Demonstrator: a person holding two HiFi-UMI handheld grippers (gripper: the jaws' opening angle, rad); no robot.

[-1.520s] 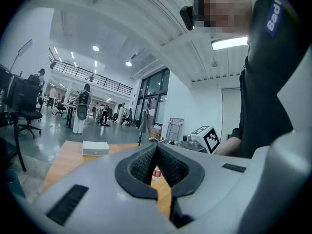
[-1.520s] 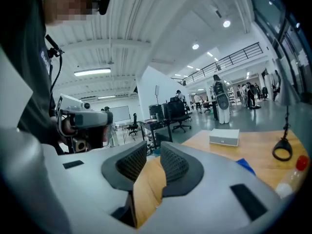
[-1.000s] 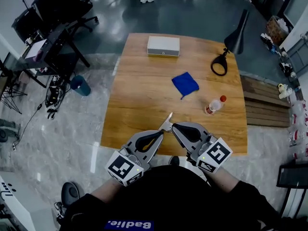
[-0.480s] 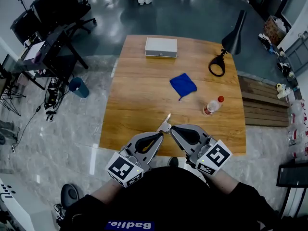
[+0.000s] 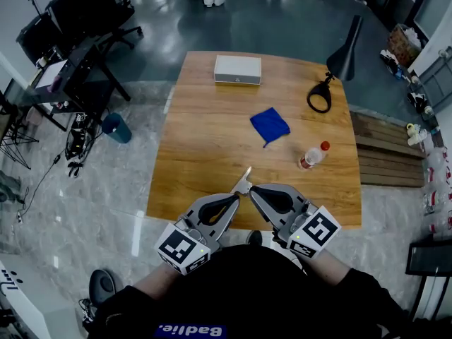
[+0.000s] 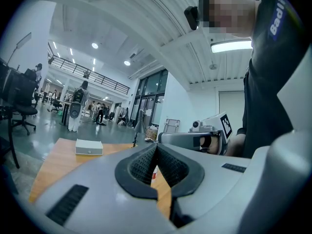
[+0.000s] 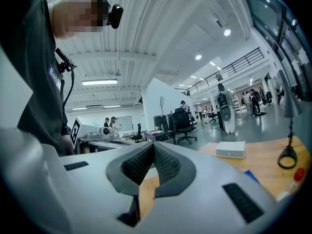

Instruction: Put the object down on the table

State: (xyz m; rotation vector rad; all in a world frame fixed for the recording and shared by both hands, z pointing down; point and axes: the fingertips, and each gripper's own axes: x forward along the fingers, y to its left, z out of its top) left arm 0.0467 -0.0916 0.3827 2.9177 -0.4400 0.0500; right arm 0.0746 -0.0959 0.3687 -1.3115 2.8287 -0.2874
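Note:
Both grippers hover over the near edge of the wooden table [image 5: 205, 154], tips pointing at each other and nearly touching. My left gripper [image 5: 240, 187] is shut, its ribbed pads [image 6: 146, 162] meeting with nothing between them. My right gripper [image 5: 253, 188] is shut too, pads [image 7: 163, 162] together and empty. Each gripper shows in the other's view: the right gripper [image 6: 195, 139] and the left gripper [image 7: 100, 130]. A blue cloth [image 5: 270, 125] lies at mid-table. A clear bottle with a red cap [image 5: 313, 155] lies on its side to the right of it.
A white box [image 5: 237, 69] sits at the table's far edge. A black desk lamp [image 5: 339, 62] stands at the far right corner. Office chairs and a stand [image 5: 78, 41] crowd the floor at the left. Wooden boards [image 5: 385, 154] lie right of the table.
Neither gripper has moved and both stay shut. Only the head camera has shifted slightly.

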